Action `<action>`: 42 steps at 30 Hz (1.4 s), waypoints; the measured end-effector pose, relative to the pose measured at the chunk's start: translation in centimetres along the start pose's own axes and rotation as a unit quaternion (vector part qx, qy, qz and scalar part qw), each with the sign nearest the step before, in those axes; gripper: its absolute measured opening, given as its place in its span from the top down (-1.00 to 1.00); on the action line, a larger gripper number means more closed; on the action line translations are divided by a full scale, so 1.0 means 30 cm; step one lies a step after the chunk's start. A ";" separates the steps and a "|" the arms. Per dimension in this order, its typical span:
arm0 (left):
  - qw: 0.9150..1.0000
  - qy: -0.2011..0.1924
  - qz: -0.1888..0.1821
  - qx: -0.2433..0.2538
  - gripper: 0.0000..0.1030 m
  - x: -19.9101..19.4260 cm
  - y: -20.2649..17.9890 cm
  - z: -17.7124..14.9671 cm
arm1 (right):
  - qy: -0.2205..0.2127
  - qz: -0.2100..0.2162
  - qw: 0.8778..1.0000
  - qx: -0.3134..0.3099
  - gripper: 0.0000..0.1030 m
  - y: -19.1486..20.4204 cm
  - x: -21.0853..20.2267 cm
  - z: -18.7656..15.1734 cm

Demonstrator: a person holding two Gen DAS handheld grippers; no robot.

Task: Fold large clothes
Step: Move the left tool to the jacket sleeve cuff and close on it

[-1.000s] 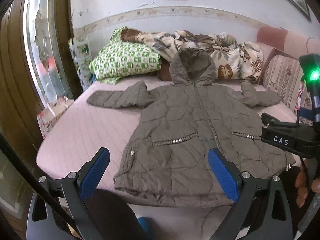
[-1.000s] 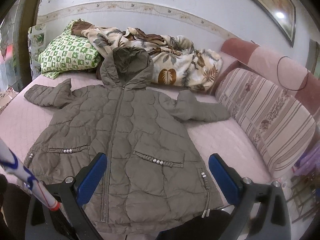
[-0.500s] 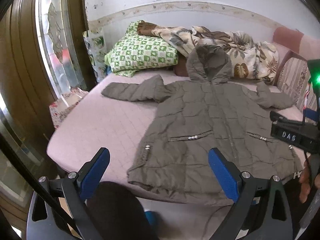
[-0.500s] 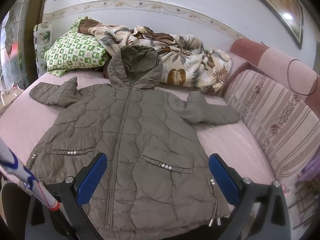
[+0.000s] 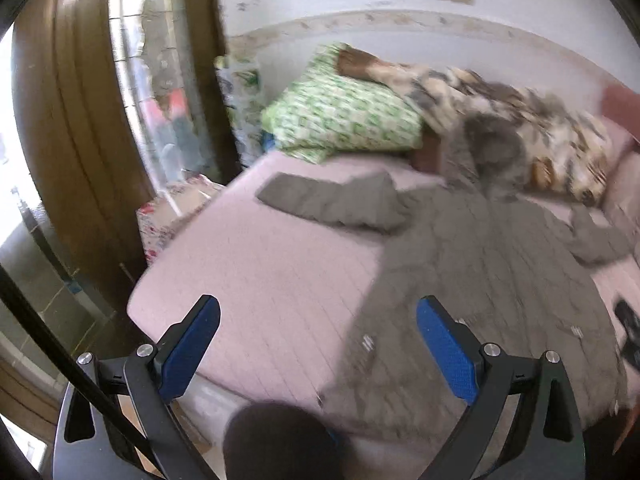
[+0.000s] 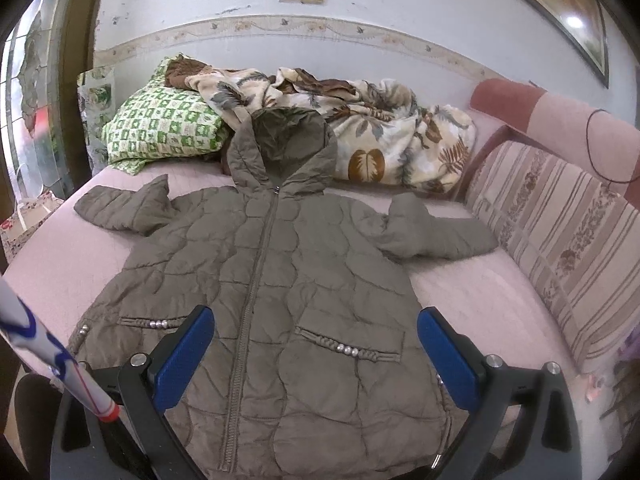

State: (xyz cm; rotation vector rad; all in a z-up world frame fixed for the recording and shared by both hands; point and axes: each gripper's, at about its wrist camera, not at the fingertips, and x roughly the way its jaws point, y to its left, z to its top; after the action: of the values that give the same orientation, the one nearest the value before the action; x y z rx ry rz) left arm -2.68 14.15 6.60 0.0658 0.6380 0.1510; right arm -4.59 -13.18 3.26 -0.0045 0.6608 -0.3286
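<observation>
An olive quilted hooded jacket (image 6: 280, 280) lies flat and face up on the pink bed (image 6: 472, 296), zipped, with both sleeves spread out and the hood toward the wall. In the blurred left wrist view the jacket (image 5: 480, 280) fills the right half. My left gripper (image 5: 318, 344) is open above the bed's near left part, over bare pink cover beside the jacket's left hem. My right gripper (image 6: 316, 348) is open above the jacket's lower front, nothing between its blue pads.
A green checked pillow (image 6: 160, 128) and a leaf-print blanket (image 6: 360, 136) lie at the head by the wall. A striped cushion back (image 6: 560, 240) runs along the right. A wooden door frame (image 5: 72, 120) and a floral bag (image 5: 168, 216) stand left of the bed.
The left gripper has swung left, so the jacket has slid to the right of its view, now blurred. The right gripper has shifted slightly, bringing the jacket more central. Both stay open.
</observation>
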 end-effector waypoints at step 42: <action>0.919 0.203 -0.145 -0.305 -0.15 1.691 0.362 0.314 | 0.171 -0.070 0.983 -0.009 -0.99 0.053 0.570 -0.050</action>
State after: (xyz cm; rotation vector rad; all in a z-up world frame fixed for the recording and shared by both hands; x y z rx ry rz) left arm 41.88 32.89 -14.50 -0.6789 0.9818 0.0692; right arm 7.64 -16.67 -8.39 -0.0113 1.0068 -0.4654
